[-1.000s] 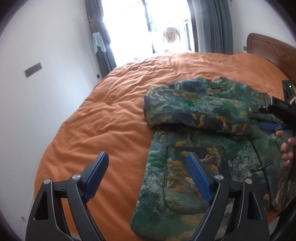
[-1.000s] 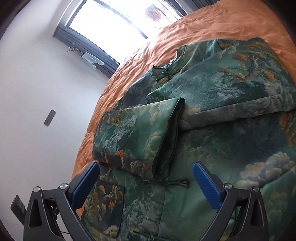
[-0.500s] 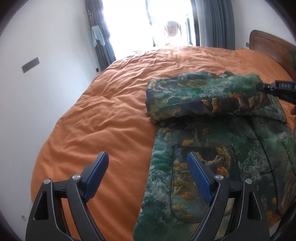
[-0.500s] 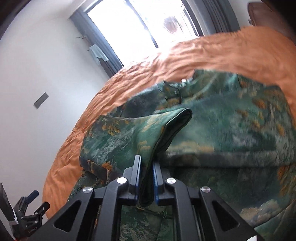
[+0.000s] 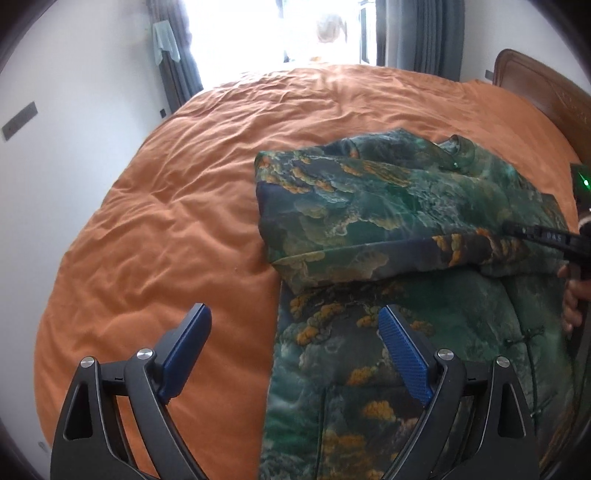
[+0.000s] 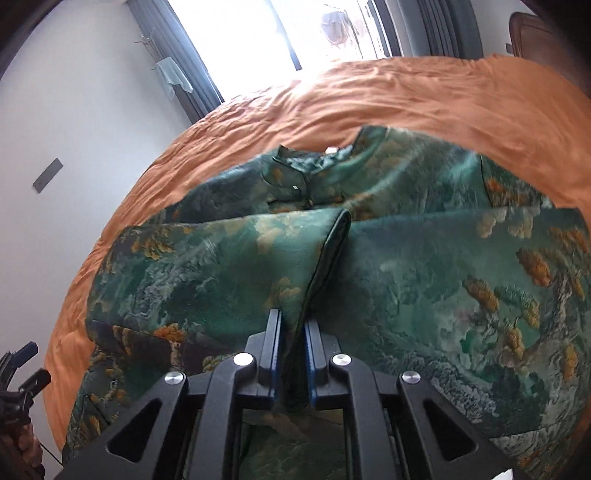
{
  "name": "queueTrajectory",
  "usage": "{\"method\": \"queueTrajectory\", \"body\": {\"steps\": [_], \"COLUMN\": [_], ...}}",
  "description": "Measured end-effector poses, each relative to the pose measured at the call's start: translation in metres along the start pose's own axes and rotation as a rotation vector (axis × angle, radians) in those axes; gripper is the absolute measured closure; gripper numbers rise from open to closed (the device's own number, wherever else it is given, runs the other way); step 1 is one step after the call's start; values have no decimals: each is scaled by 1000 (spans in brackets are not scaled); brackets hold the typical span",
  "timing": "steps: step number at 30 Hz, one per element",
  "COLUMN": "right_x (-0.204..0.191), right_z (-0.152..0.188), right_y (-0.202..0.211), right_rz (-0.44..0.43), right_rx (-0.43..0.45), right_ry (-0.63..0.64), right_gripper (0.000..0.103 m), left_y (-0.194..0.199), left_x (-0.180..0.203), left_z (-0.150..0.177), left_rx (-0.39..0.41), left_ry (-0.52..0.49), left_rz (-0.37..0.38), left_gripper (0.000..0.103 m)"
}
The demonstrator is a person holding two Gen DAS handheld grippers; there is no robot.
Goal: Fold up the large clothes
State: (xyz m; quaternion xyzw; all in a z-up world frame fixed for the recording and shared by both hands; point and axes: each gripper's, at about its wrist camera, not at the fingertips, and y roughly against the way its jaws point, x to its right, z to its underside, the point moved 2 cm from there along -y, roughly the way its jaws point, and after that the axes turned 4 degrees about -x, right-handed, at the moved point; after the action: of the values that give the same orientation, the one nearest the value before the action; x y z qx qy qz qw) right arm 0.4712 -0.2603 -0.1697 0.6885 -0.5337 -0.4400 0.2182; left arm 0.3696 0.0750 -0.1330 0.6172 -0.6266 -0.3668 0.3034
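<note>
A large green jacket (image 5: 399, 236) with gold cloud patterns lies on the orange bed (image 5: 177, 206). Its sleeve (image 6: 229, 266) is folded across the chest. My right gripper (image 6: 292, 332) is shut on the sleeve's cuff edge and holds it over the jacket body (image 6: 461, 295). It also shows in the left wrist view (image 5: 517, 230) at the right edge. My left gripper (image 5: 295, 350) is open and empty, hovering over the jacket's lower left edge, near a front pocket (image 5: 369, 417).
The orange bedspread extends left and toward a bright window (image 5: 280, 29) with grey curtains. A wooden headboard (image 5: 546, 92) stands at the right. White walls (image 5: 55, 110) border the bed's left side.
My right gripper closed on the sleeve cuff and lifted and pulled it across the jacket. My left gripper moved slightly closer over the lower jacket, still open.
</note>
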Motion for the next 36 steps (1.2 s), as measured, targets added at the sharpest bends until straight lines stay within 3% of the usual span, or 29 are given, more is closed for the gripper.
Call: {"method": "queueTrajectory", "body": {"steps": [3, 6, 10, 15, 20, 22, 26, 30, 33, 36], "right_x": [8, 6, -10, -48, -58, -50, -47, -54, -52, -46], "right_z": [5, 1, -8, -18, -10, -4, -3, -1, 6, 15], "right_y": [-9, -1, 38, 50, -10, -35, -39, -2, 12, -4], "right_rz": [-9, 10, 71, -102, -98, -83, -90, -62, -59, -35], "right_rx": [-17, -37, 60, 114, -27, -91, -86, -23, 8, -43], "right_ry": [-21, -8, 84, 205, 211, 163, 147, 192, 208, 197], "right_gripper": [77, 63, 63, 63, 64, 65, 65, 63, 63, 63], "left_y": [-15, -18, -32, -81, -149, -158, -131, -89, -94, -114], "left_x": [-2, -2, -4, 11, 31, 32, 30, 23, 30, 40], "left_z": [-15, -43, -94, -128, -102, -92, -89, -69, -46, -37], "left_rx": [-22, 15, 34, -16, -164, -162, -120, -47, -76, -104], "left_ry": [-3, -19, 12, -8, -90, -92, -80, -77, -122, -167], "left_rz": [2, -10, 8, 65, 31, 20, 24, 86, 75, -4], "left_gripper": [10, 10, 13, 19, 19, 17, 19, 12, 12, 10]}}
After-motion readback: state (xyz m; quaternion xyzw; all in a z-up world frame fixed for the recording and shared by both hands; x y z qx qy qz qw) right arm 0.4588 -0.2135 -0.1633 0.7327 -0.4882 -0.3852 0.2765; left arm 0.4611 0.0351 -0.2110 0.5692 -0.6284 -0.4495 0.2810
